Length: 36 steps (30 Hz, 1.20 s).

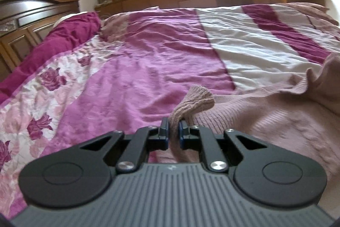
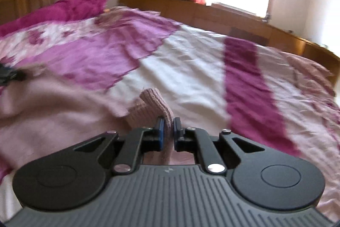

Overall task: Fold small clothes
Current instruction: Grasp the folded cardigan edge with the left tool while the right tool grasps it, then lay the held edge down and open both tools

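**A soft pink sweater, pinched at two ribbed ends**

The pink knit sweater (image 1: 265,112) lies spread on the bed (image 1: 148,52), on top of the purple and white bedspread. It sits on the near side of the bed, close to both cameras.

The left hand-held gripper (image 1: 174,131) is squeezed tight on one ribbed end of the sweater (image 1: 199,99). The knit bunches up and pokes out past the tips. The right hand-held gripper (image 2: 166,131) is squeezed tight on another ribbed end (image 2: 155,101) in the same way. These ends look like cuffs, but I cannot be sure.

The sweater looks soft, floppy and light. It will bend and droop wherever nothing holds it. It will not break. The fuzzy knit should not slip much, but it can stretch if pulled hard.

The thick ribbed ends are good places to hold, because they fill the space between the pads. For a neat fold, both ends should probably go up and across together, so the middle does not sag or twist.
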{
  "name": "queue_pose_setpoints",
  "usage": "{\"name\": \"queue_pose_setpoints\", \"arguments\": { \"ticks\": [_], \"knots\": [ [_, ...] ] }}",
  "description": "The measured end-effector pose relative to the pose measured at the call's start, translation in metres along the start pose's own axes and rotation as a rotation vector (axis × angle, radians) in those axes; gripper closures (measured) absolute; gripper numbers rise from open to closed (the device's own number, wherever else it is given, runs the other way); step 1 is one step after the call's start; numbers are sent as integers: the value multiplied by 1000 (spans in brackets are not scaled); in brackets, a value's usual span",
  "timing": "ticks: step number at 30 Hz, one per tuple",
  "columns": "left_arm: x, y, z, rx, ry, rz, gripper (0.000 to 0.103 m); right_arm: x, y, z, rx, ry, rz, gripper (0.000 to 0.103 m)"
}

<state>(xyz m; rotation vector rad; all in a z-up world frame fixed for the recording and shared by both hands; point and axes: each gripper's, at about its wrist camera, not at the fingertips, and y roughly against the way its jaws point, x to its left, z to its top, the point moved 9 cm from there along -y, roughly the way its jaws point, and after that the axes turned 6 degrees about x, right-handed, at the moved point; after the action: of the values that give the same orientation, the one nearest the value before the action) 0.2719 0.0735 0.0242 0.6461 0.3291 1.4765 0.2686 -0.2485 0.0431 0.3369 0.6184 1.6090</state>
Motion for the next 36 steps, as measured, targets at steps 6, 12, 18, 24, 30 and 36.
{"name": "queue_pose_setpoints", "arguments": {
  "ticks": [6, 12, 18, 24, 30, 36],
  "knots": [
    [14, -35, -4, 34, 14, 45, 92, -66, -29, 6, 32, -35, -98, 96],
    [14, -70, -20, 120, 2, 88, 89, -97, -76, -14, 119, -33, -166, 97],
    [18, -67, -27, 147, 15, 92, 71, -120, -84, -38, 168, -216, -149, 96],
    [33, -47, -34, 178, 86, 68, 51, -127, -62, -55, 183, -555, 92, 67],
    [36, -25, -39, 186, 146, 24, 48, -106, -63, -68, 256, -614, 208, 65],
    [22, -19, -52, 203, 106, 9, 48, -97, -64, -59, 253, -428, 142, 97]
  ]
}}
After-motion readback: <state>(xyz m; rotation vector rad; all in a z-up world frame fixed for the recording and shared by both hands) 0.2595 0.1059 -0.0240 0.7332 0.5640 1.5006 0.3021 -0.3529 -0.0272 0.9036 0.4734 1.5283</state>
